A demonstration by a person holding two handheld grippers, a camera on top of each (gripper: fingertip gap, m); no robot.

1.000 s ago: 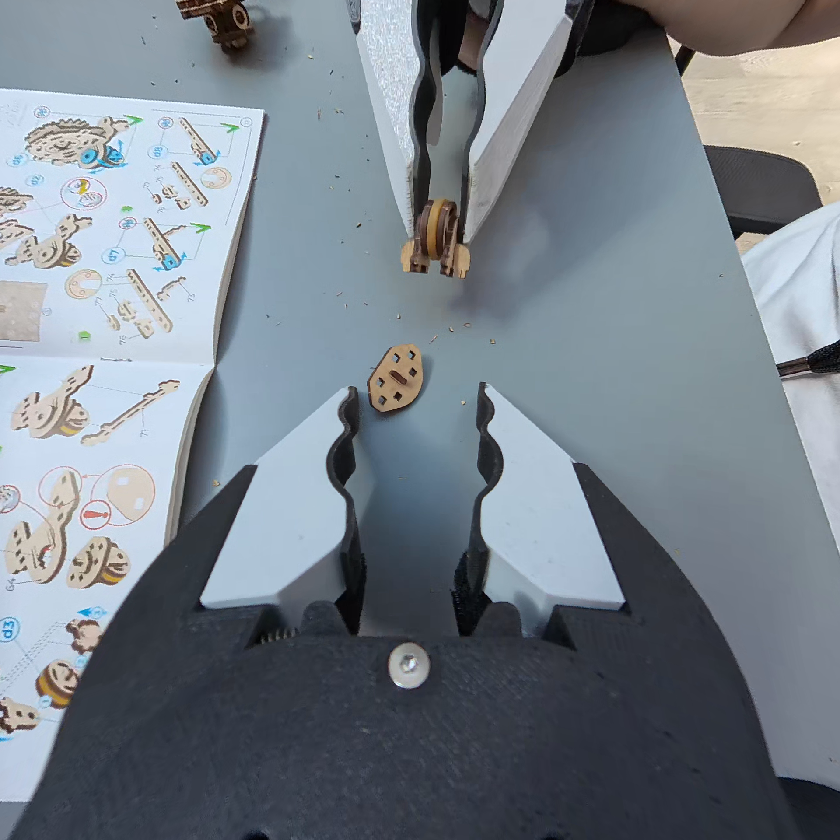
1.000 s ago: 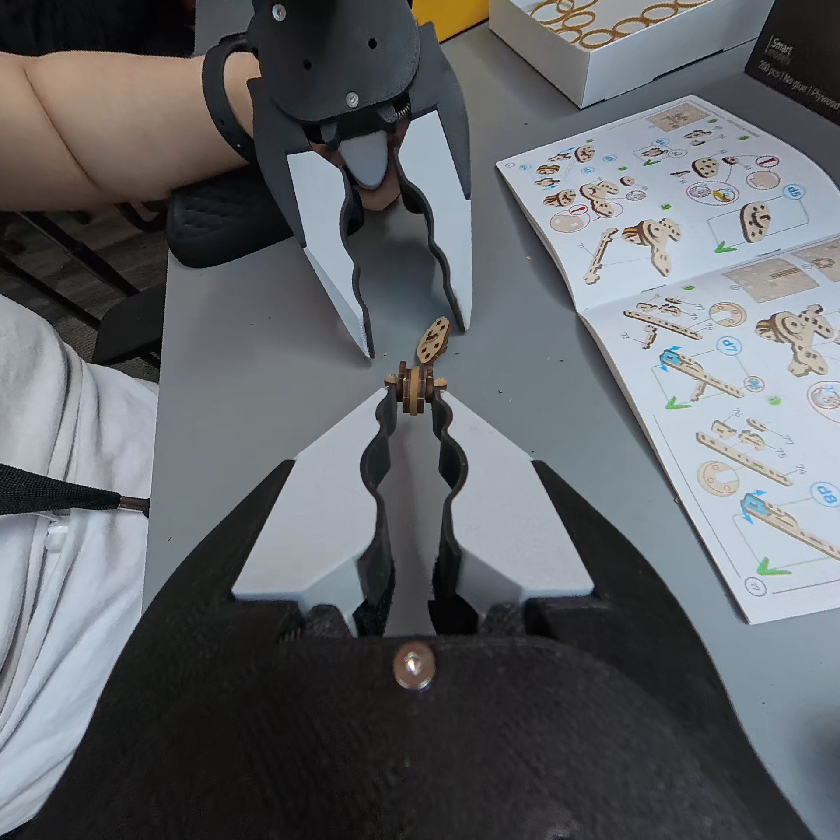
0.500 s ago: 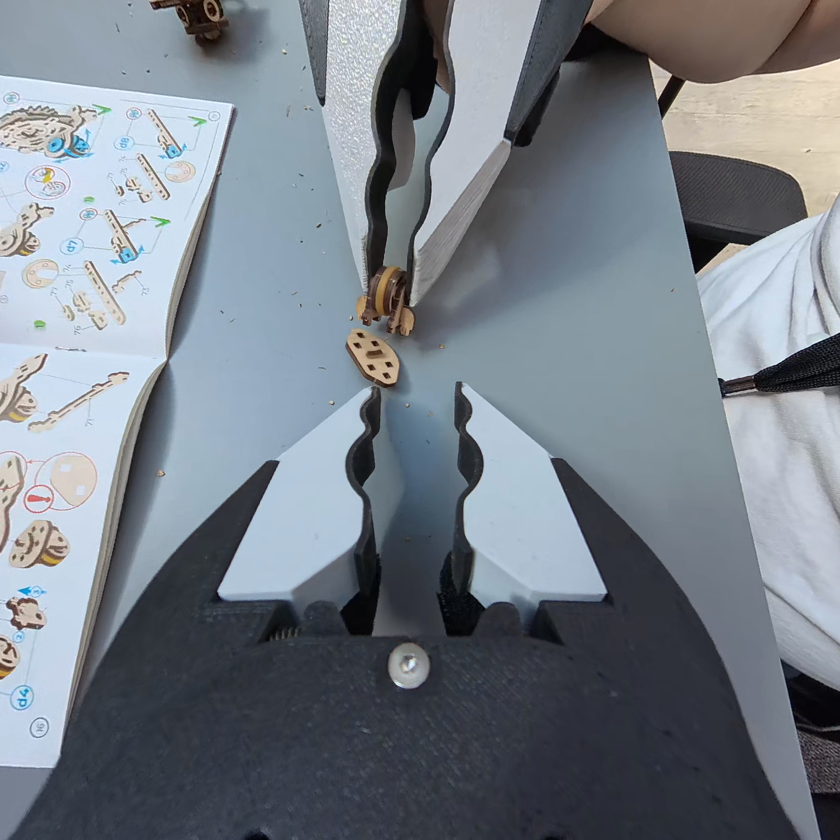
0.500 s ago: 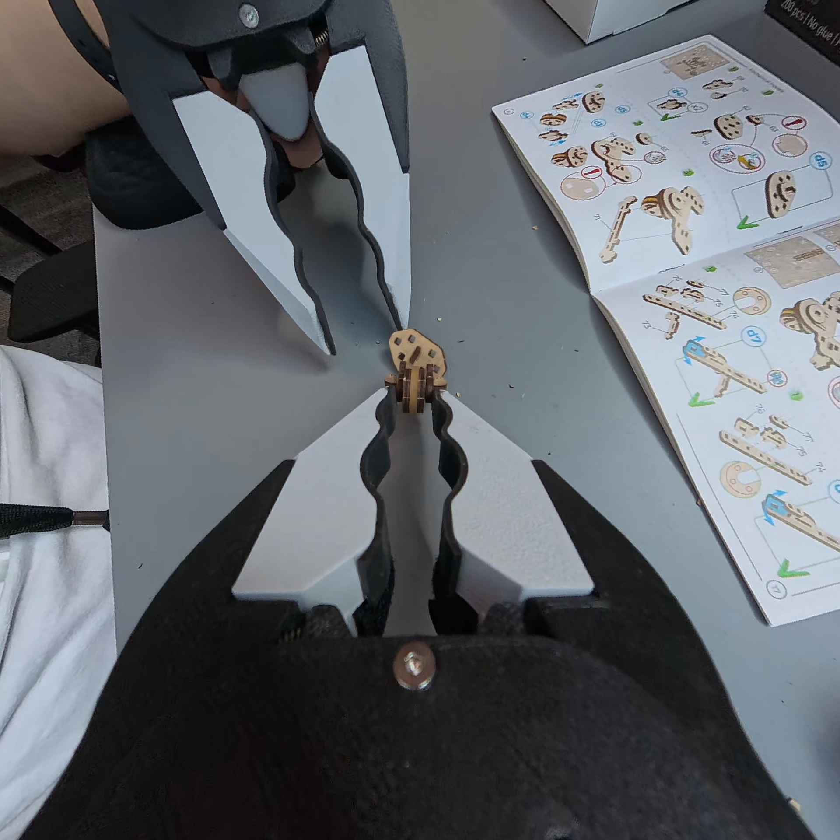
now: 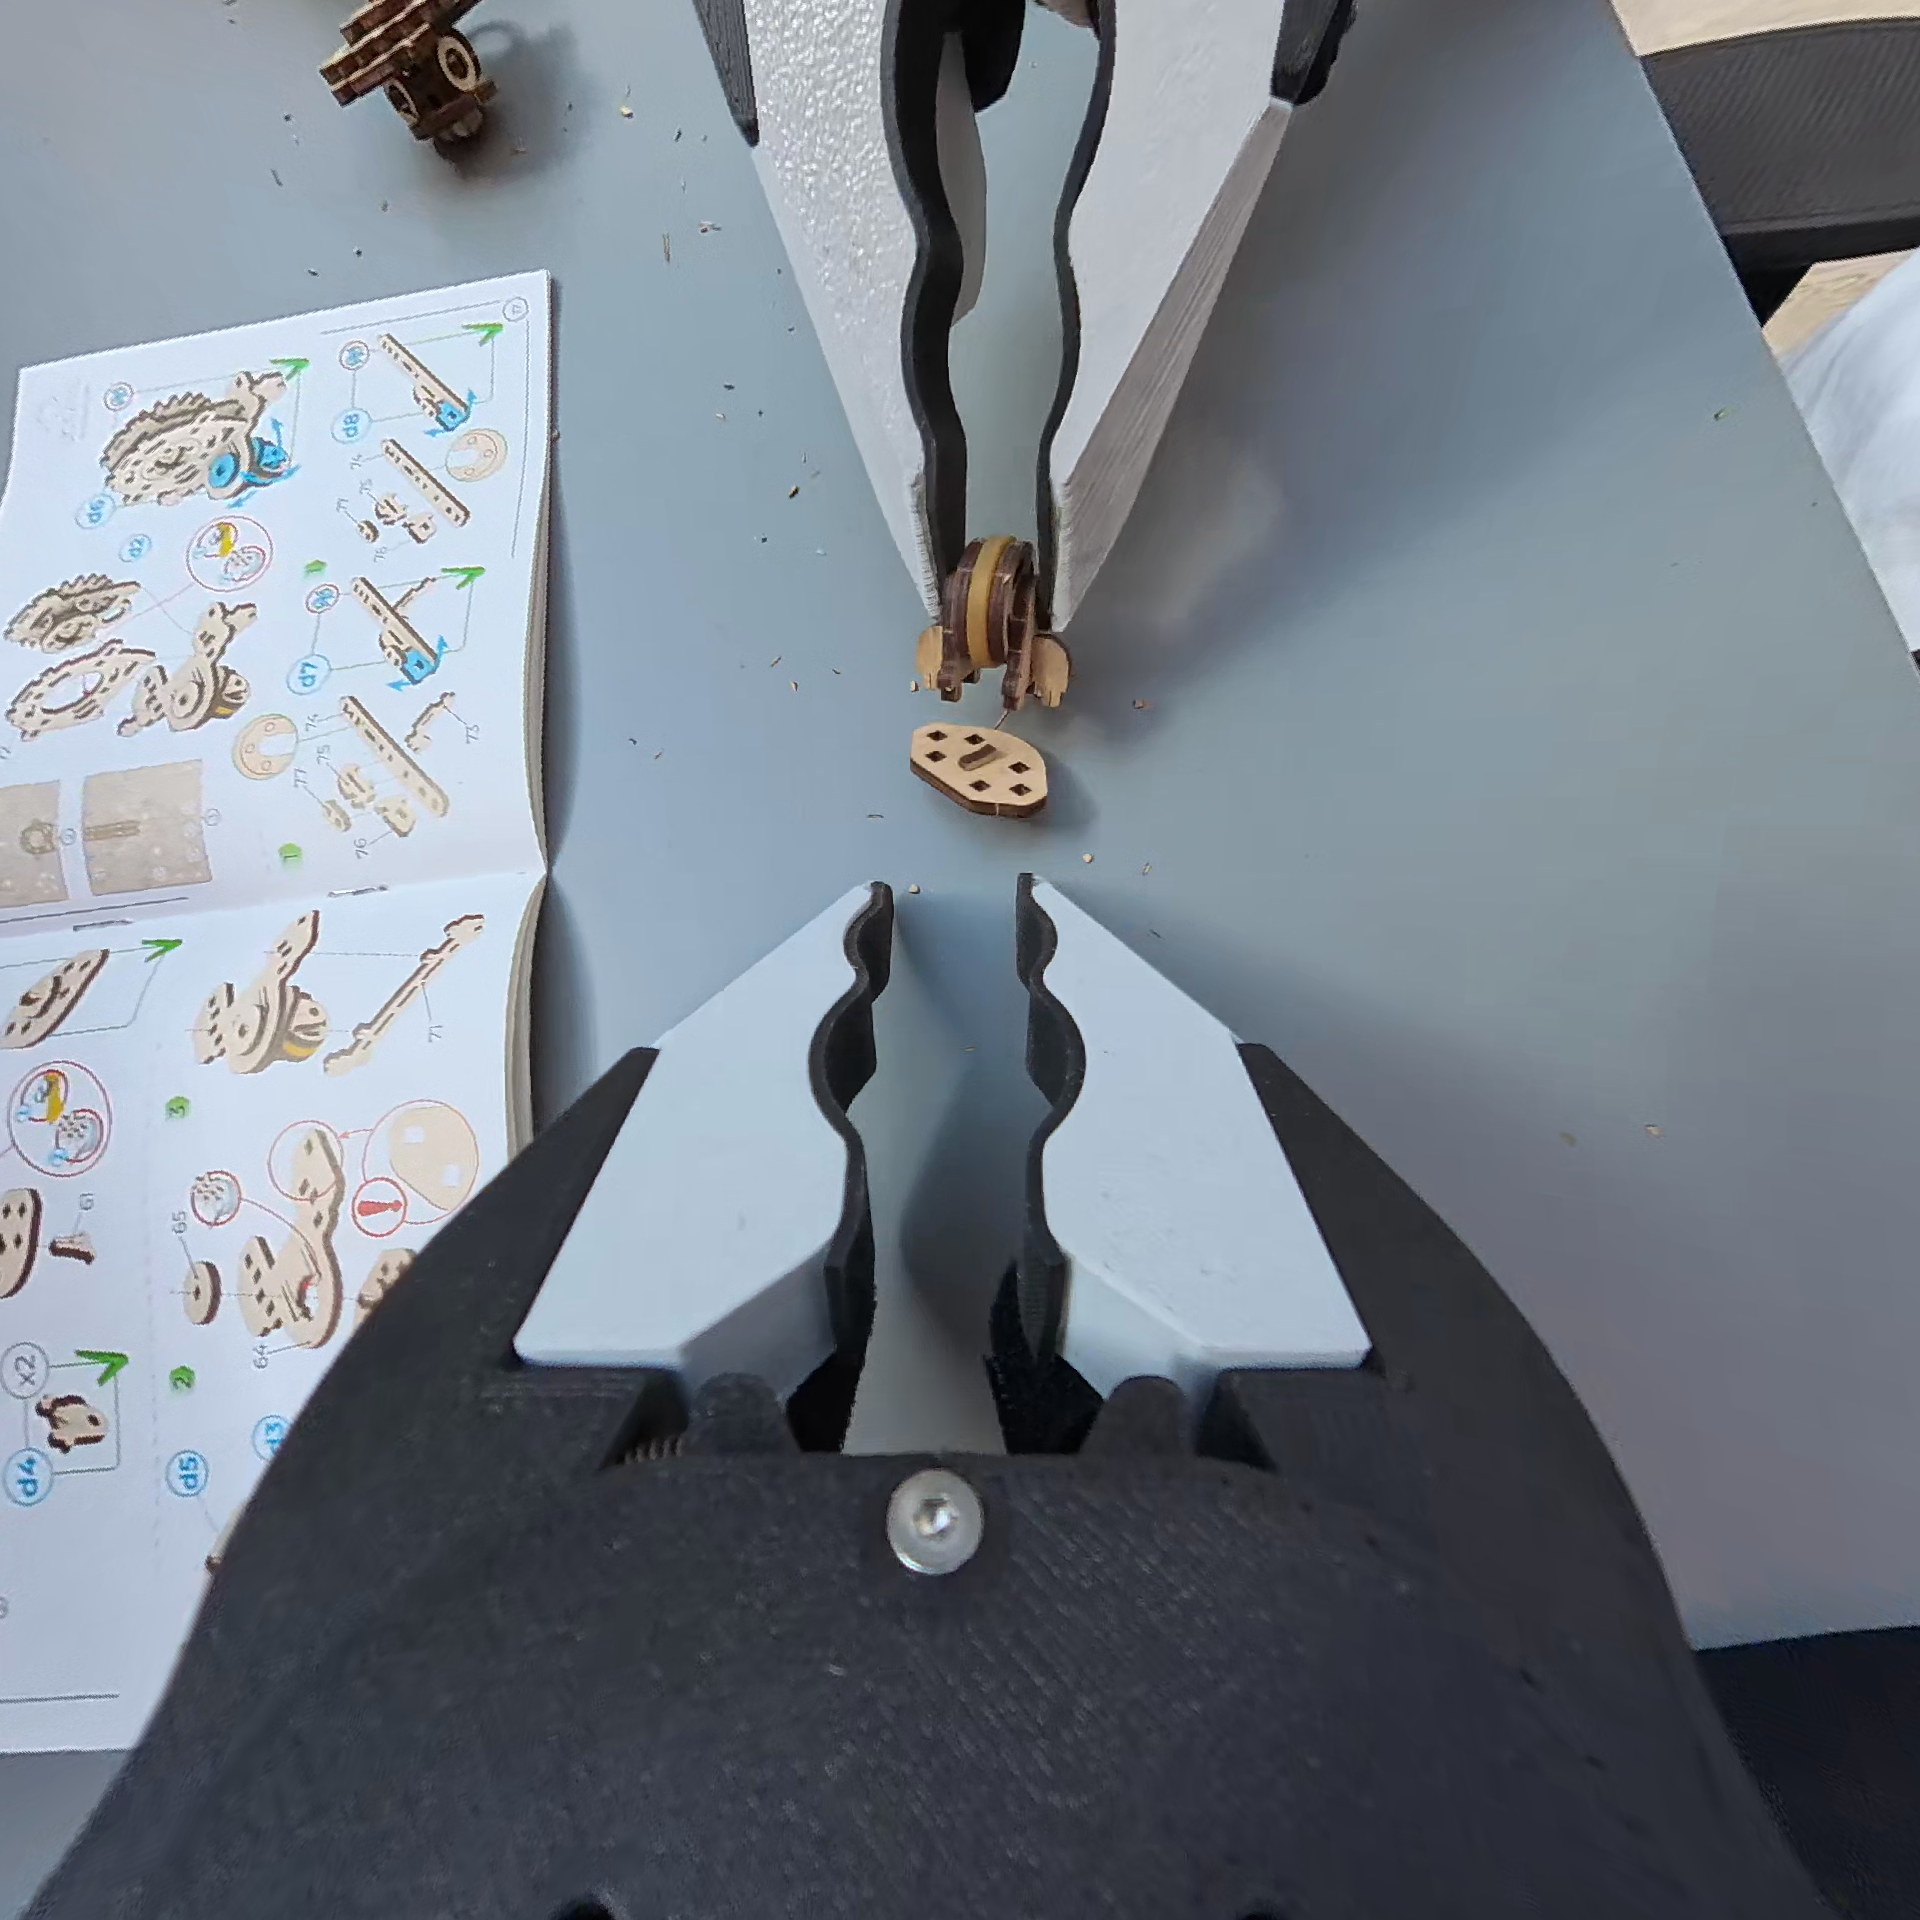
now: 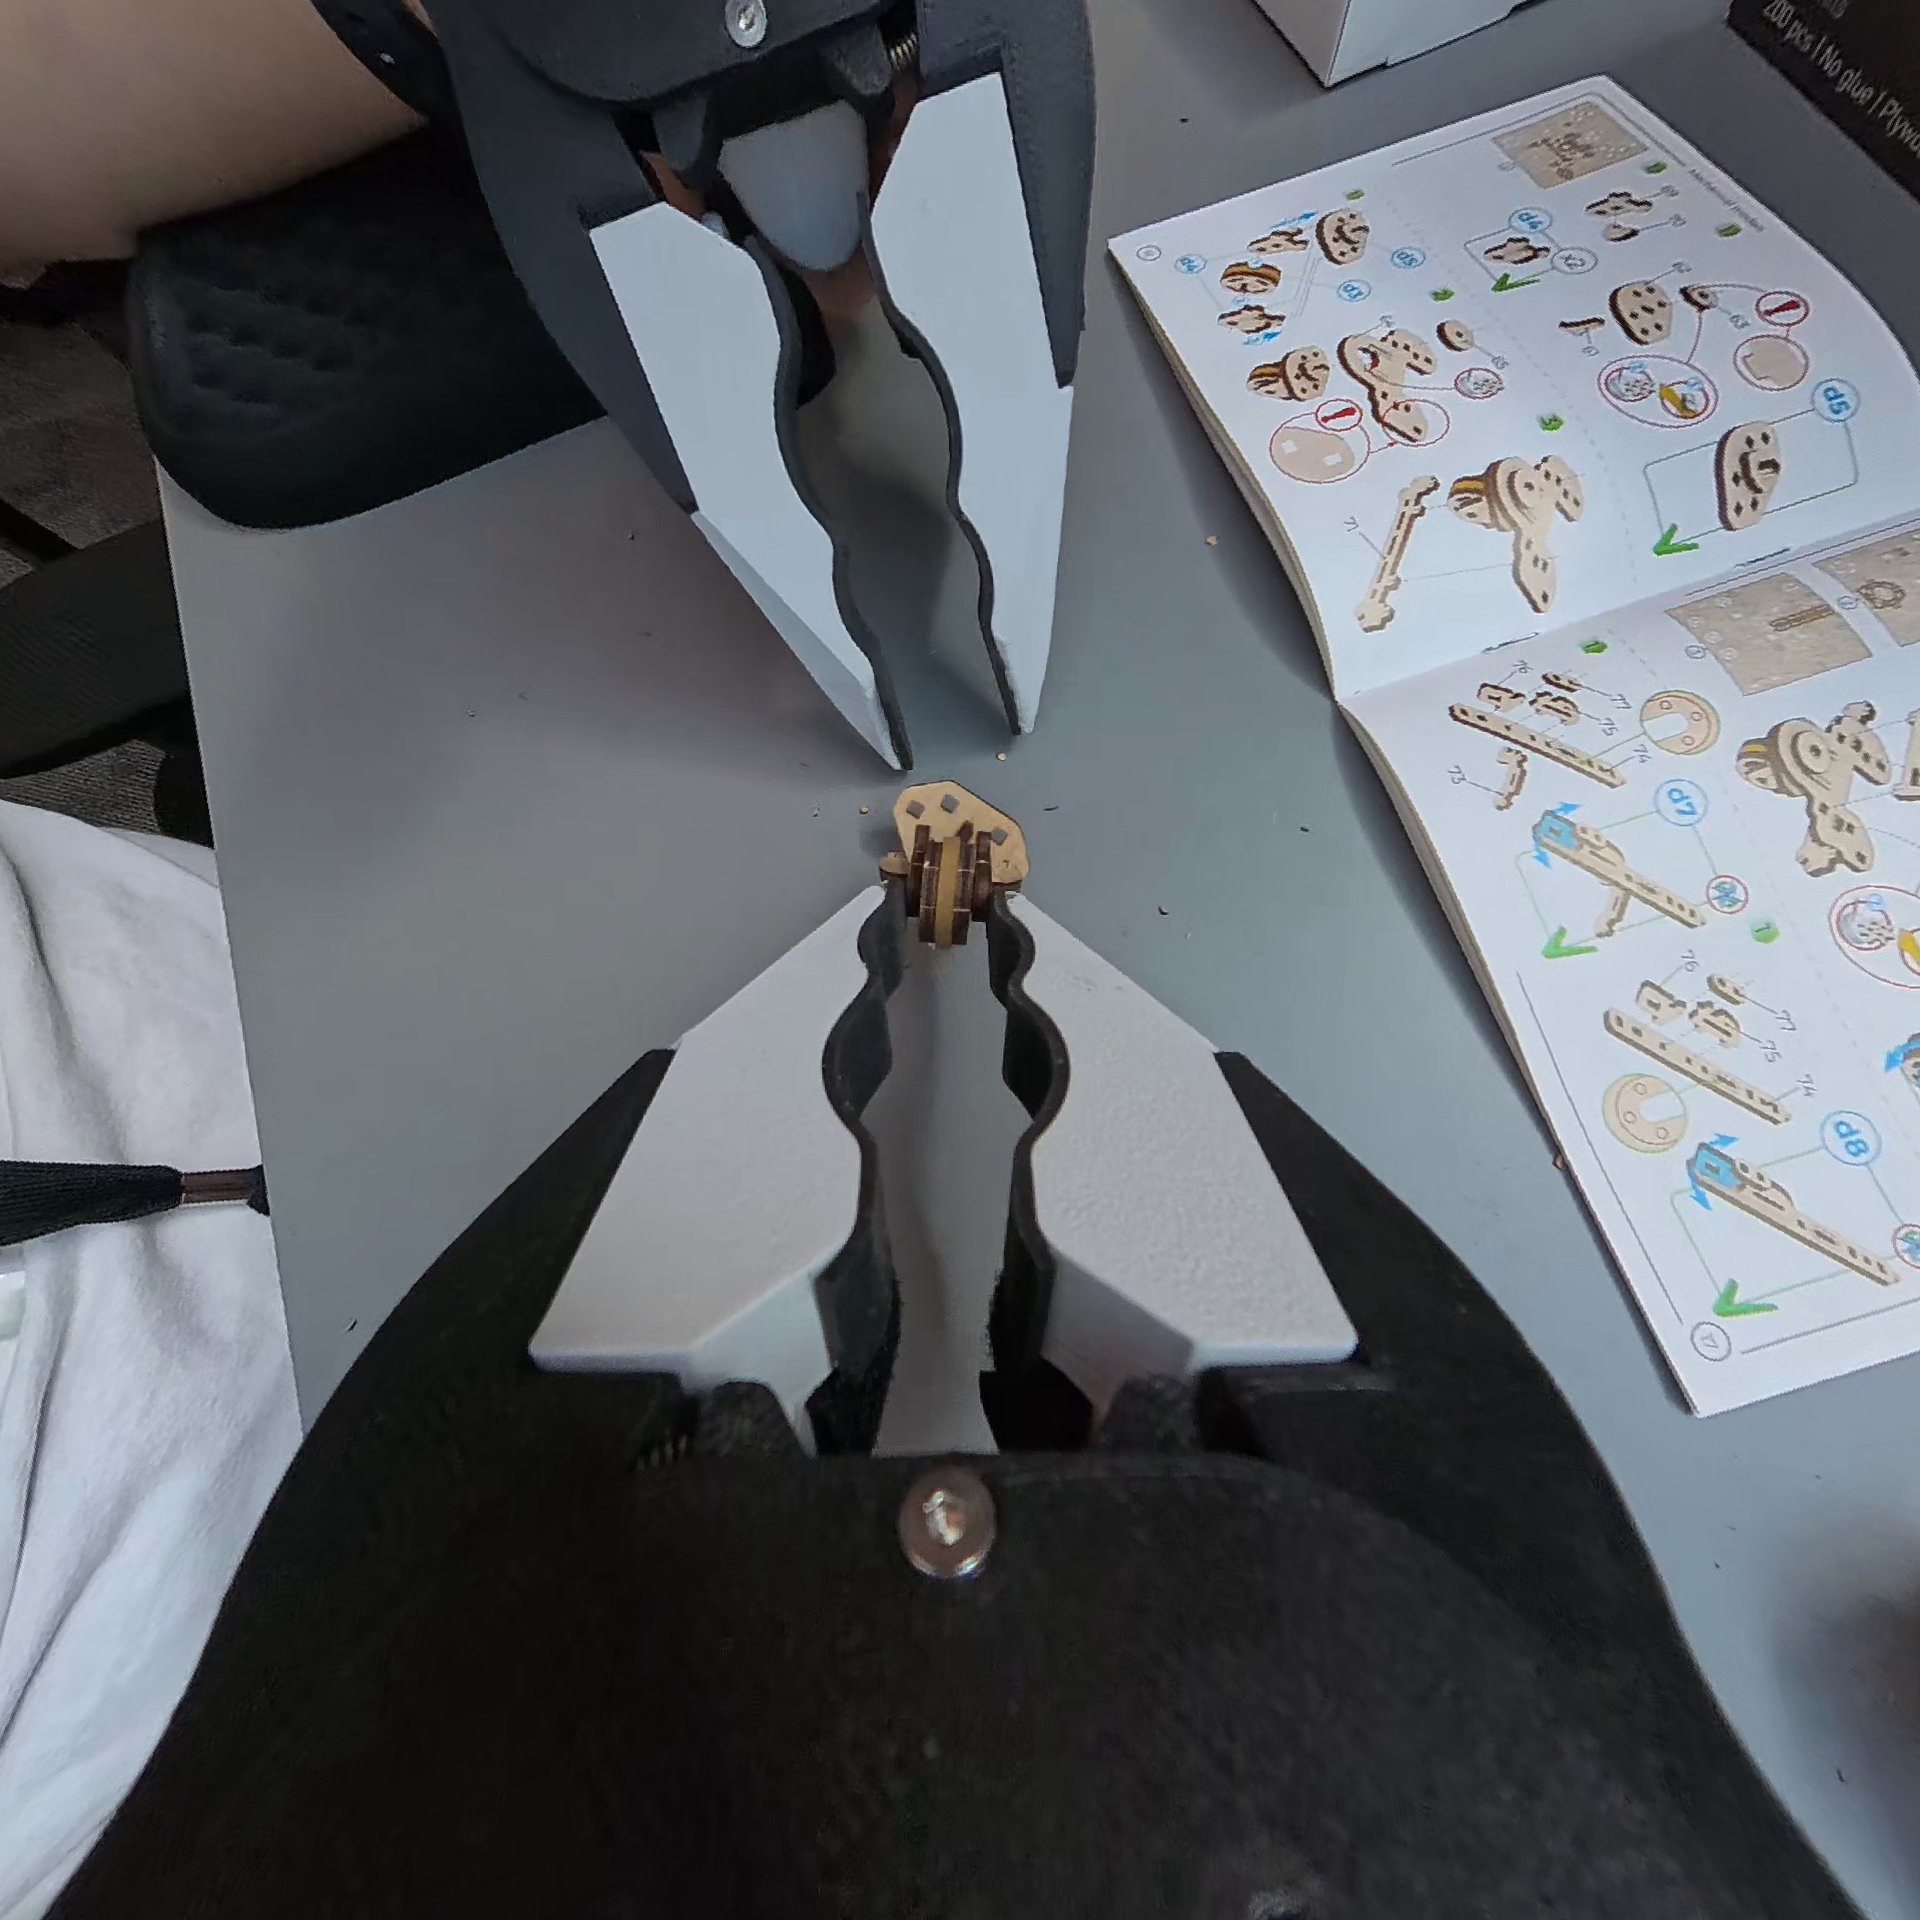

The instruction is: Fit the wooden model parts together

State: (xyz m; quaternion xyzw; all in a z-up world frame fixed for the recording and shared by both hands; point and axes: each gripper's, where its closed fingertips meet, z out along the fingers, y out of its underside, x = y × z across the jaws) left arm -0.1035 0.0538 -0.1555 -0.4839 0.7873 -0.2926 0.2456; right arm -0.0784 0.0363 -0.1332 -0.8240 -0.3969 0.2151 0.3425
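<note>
A flat oval wooden plate (image 5: 979, 770) with several small holes lies on the grey table, between the two grippers. My left gripper (image 5: 954, 883) is open and empty, its tips just short of the plate. My right gripper (image 6: 943, 899) is shut on a small wooden wheel assembly (image 6: 948, 878), held just above the plate (image 6: 940, 808). In the left wrist view the right gripper (image 5: 992, 613) comes in from the top with the wheel assembly (image 5: 992, 623) in its tips. In the right wrist view the left gripper (image 6: 956, 743) points down at the plate from the far side.
An open instruction booklet (image 5: 260, 790) lies left of the parts; it also shows in the right wrist view (image 6: 1621, 665). A dark wooden sub-assembly (image 5: 410, 57) sits at the far left. A white box (image 6: 1455, 31) stands at the back. Wood crumbs dot the grey table (image 5: 1403, 831). From either gripper's tips it is about 20 cm to the dark wooden sub-assembly (image 5: 410, 57).
The oval plate has turned and now lies crosswise. Both grippers have shifted: the left gripper now sits squarely behind the plate. The right gripper still holds the wheel assembly over it.
</note>
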